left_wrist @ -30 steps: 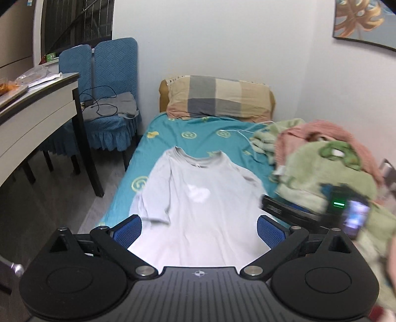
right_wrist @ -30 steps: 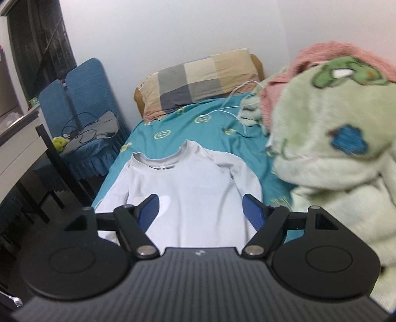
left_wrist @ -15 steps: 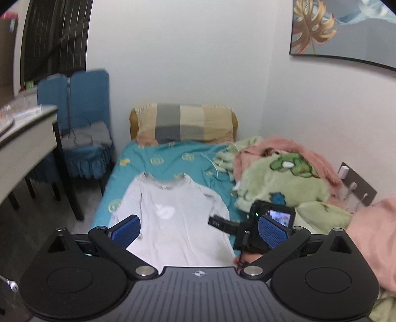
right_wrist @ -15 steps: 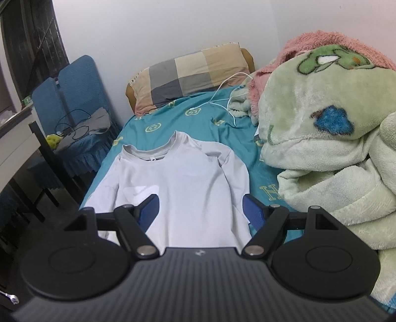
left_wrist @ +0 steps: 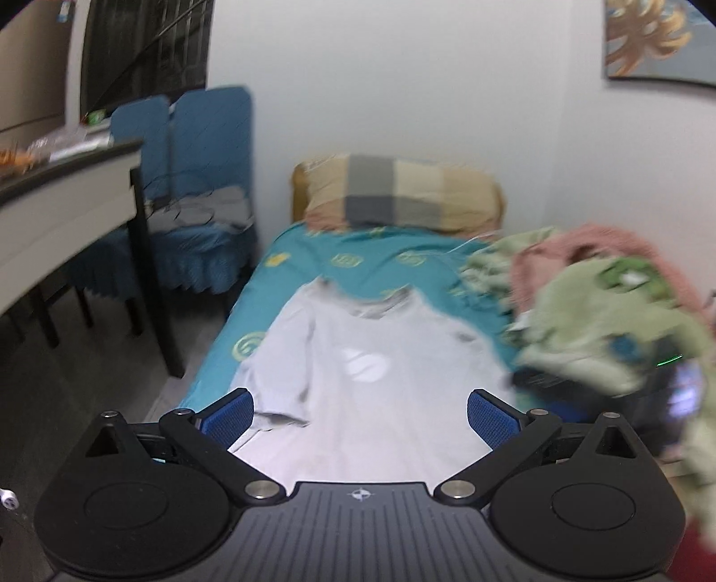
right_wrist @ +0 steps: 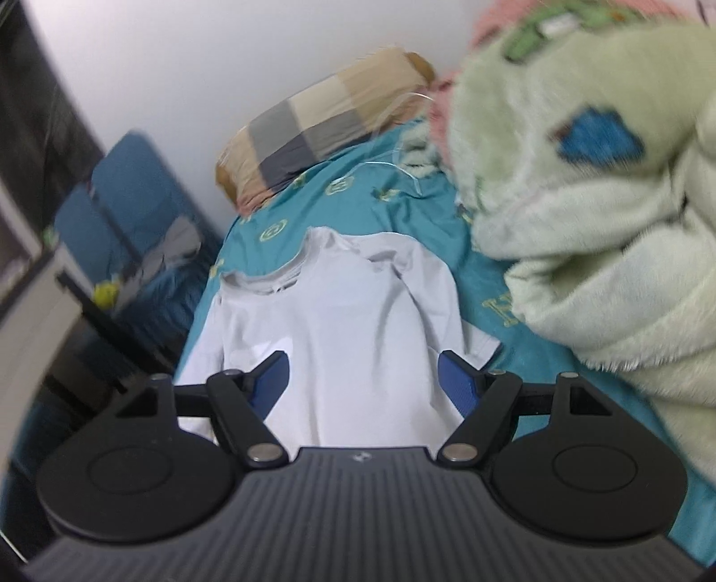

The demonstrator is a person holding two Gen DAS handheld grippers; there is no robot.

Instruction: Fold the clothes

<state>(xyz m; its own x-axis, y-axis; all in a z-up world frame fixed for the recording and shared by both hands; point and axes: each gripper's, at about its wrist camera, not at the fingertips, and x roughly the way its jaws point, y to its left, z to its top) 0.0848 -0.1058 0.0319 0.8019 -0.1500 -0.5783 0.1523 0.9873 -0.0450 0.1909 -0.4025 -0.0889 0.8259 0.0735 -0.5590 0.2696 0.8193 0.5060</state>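
Bed sheet [left_wrist: 385,264] holds the white shirt [left_wrist: 362,394] flat, unfolded. Your left gripper [left_wrist: 360,414] hangs spread and empty; right gripper [right_wrist: 363,380] is closing, nothing between. Risk: fleece blanket [right_wrist: 595,233] crowds the right sleeve [right_wrist: 441,291]; you could snag it.

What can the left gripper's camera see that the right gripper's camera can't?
Only the left wrist view shows the leaf picture on the wall, the desk and the right gripper, blurred beside the blankets.

Only the right wrist view shows a small yellow thing on the chair, and the shirt's right cuff.

Both show the white long-sleeved shirt spread flat on the teal bed sheet, the checked pillow, the blue chairs and the green blanket.
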